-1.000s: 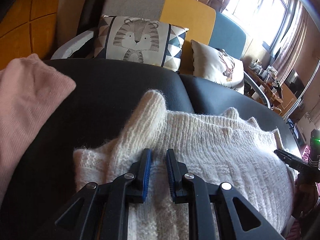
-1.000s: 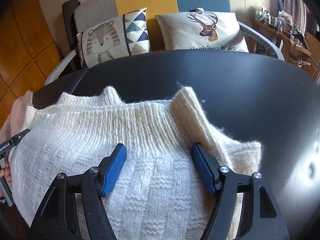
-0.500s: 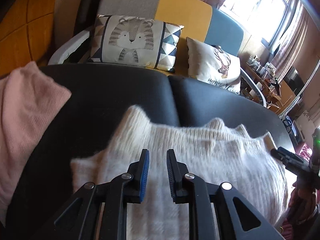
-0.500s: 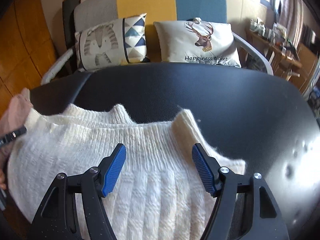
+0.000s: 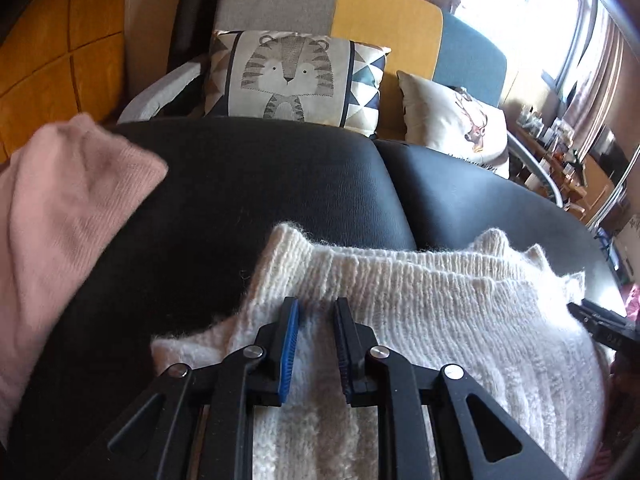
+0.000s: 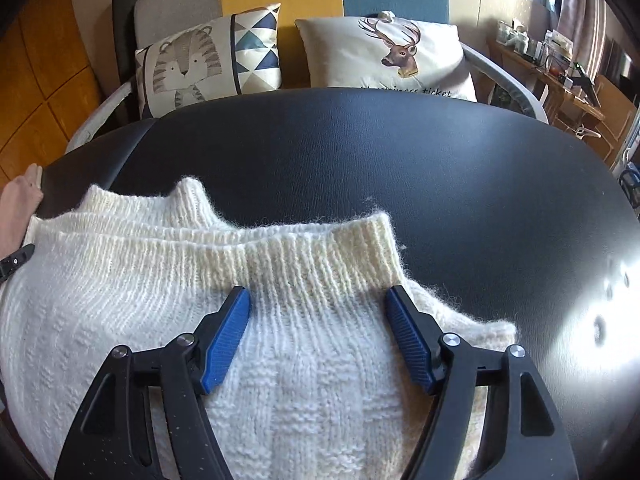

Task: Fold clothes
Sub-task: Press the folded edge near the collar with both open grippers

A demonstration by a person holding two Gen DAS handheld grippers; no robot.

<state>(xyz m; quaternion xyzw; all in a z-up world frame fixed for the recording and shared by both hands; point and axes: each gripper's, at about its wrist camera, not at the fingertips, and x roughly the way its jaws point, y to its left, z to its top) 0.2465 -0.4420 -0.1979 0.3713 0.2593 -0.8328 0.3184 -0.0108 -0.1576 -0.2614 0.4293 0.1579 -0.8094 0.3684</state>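
A cream knitted sweater (image 5: 460,320) lies folded on a black leather surface (image 5: 260,184), its ribbed edge toward the sofa. My left gripper (image 5: 316,302) hovers over the sweater's left end, beside a folded sleeve. Its jaws stand a narrow gap apart and pinch no fabric. In the right wrist view my right gripper (image 6: 317,292) is wide open just above the sweater (image 6: 120,280), near the ribbed band at its right end. Each gripper's tip shows at the edge of the other's view: right gripper (image 5: 600,324), left gripper (image 6: 16,260).
A pink garment (image 5: 60,220) lies at the left end of the black surface. Behind it is a grey, yellow and blue sofa with a tiger pillow (image 5: 288,76) and a deer pillow (image 5: 452,120). A cluttered desk (image 6: 560,68) stands far right.
The left gripper drifted slightly over the sweater's left end and back. The right gripper eased a little toward the ribbed edge. Both jaws kept their width, and the sweater lies as before.
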